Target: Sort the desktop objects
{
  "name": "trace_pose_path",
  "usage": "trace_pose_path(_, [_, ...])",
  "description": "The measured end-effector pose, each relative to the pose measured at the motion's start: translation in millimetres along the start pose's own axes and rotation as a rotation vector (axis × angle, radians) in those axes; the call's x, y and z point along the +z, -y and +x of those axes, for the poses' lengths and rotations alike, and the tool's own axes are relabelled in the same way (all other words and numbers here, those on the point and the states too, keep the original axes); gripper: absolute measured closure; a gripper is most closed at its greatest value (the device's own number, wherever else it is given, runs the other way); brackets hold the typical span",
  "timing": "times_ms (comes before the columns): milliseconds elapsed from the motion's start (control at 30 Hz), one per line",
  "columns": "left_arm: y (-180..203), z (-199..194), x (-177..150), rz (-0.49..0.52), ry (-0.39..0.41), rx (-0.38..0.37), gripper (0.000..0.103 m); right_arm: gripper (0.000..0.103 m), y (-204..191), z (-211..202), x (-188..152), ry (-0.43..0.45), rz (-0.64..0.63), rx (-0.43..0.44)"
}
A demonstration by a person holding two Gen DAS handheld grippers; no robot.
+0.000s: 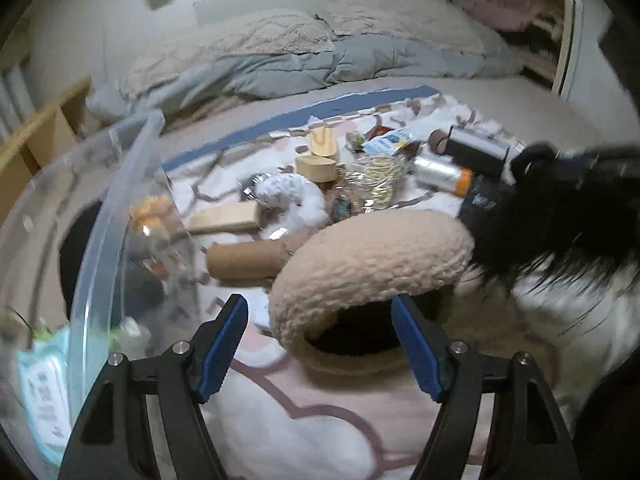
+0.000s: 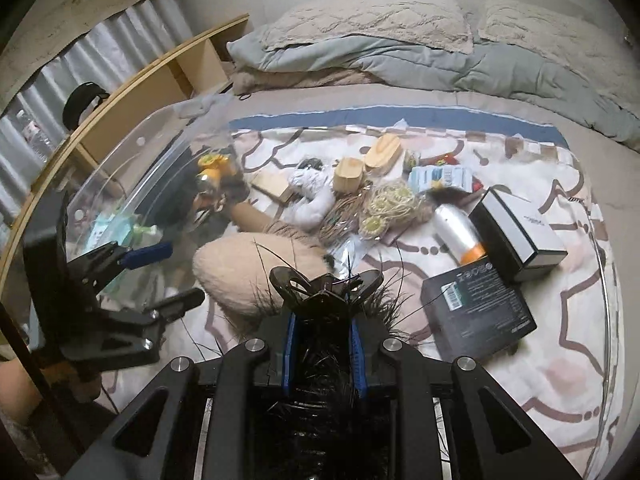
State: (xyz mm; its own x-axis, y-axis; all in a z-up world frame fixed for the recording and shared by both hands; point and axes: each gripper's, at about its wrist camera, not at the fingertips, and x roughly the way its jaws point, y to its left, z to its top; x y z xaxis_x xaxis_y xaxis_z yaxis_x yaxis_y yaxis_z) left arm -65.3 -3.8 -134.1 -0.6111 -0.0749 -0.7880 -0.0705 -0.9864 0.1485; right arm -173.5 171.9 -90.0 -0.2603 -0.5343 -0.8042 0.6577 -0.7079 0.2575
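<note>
Black feathery clip (image 2: 326,292) in right gripper (image 2: 325,354), base hidden between jaws

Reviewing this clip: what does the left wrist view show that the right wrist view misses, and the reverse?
Only the left wrist view: the open left gripper head-on over the dark opening of the fuzzy beige slipper, nothing between its pads.

Only the right wrist view: the right gripper shut on a black feathery hair clip, and the label on the flat black box.

Both: the clear plastic bin, silver bottle with orange cap, and wooden blocks.
</note>
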Motion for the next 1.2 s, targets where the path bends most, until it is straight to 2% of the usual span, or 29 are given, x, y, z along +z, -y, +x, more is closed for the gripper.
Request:
trace_pose_path(200, [15.6, 10.9, 5.8, 0.169, 0.056, 0.132, 0.029, 0.08, 9.0, -1.9, 0.1, -0.001, 0.024, -0.001])
trace_pose_path(267, [21.4, 16.3, 8.3, 0.212, 0.052, 0.159, 0.038, 0.079, 12.6, -4.6, -0.4, 0.001, 0.032, 0.004])
trace_pose_path(400, [32.4, 24.1, 13.0, 0.267, 0.053, 0.164, 0.048, 0.079, 17.7, -9.1, 0.0, 0.011, 0.043, 0.004])
trace_pose_path(467, [37.3, 26.3, 15.5, 0.28, 0.045, 0.16, 0.063, 0.079, 20.0, -11.0, 0.1, 0.014, 0.049, 0.004])
trace_pose_path(500, [38.8, 28.4, 16.7, 0.282, 0.035, 0.153, 0.066, 0.079, 21.1, -12.4, -0.1, 0.017, 0.05, 0.003])
trace_pose_path(600, [40.8, 30.9, 19.8, 0.279, 0.015, 0.15, 0.075, 0.079, 23.6, -15.8, -0.6, 0.024, 0.055, 0.002])
trace_pose_path(700, [28.5, 27.8, 25.9, 0.162, -0.021, 0.09, 0.081, 0.079, 27.8, -20.6, -1.5, 0.035, 0.064, -0.007])
trace_pose_path(733, [22.9, 26.4, 27.2, 0.111, -0.036, 0.062, 0.089, 0.079, 30.5, -22.9, -1.9, 0.04, 0.07, -0.009])
trace_pose_path(767, [17.0, 24.7, 27.3, 0.05, -0.058, 0.021, 0.102, 0.079, 32.7, -24.6, -2.4, 0.044, 0.076, -0.012])
trace_pose_path(867, [-1.6, 21.7, 24.0, -0.143, -0.133, -0.112, 0.102, 0.079, 39.3, -29.0, -3.5, 0.052, 0.092, -0.019])
trace_pose_path(900, [-5.0, 19.1, 21.9, -0.177, -0.147, -0.132, 0.102, 0.079, 41.9, -30.7, -4.3, 0.054, 0.099, -0.024])
trace_pose_path(967, [-2.7, 14.5, 20.7, -0.175, -0.145, -0.127, 0.102, 0.079, 44.2, -31.8, -5.7, 0.054, 0.103, -0.031])
trace_pose_path(1033, [4.6, 7.5, 22.5, -0.098, -0.101, -0.05, 0.102, 0.079, 46.2, -32.9, -6.8, 0.053, 0.11, -0.033])
trace_pose_path(1100, [20.1, -0.4, 22.6, 0.052, -0.027, 0.061, 0.099, 0.079, 46.5, -33.6, -7.1, 0.052, 0.115, -0.027])
trace_pose_path(1133, [30.3, -1.6, 20.7, 0.146, -0.002, 0.124, 0.088, 0.079, 46.2, -34.4, -7.1, 0.054, 0.115, -0.025])
trace_pose_path(1167, [34.2, -1.3, 19.0, 0.196, 0.01, 0.153, 0.07, 0.079, 45.7, -35.3, -7.0, 0.056, 0.113, -0.025])
trace_pose_path(1200, [41.2, -1.2, 16.3, 0.25, 0.022, 0.171, 0.061, 0.079, 45.3, -35.9, -7.3, 0.057, 0.111, -0.025])
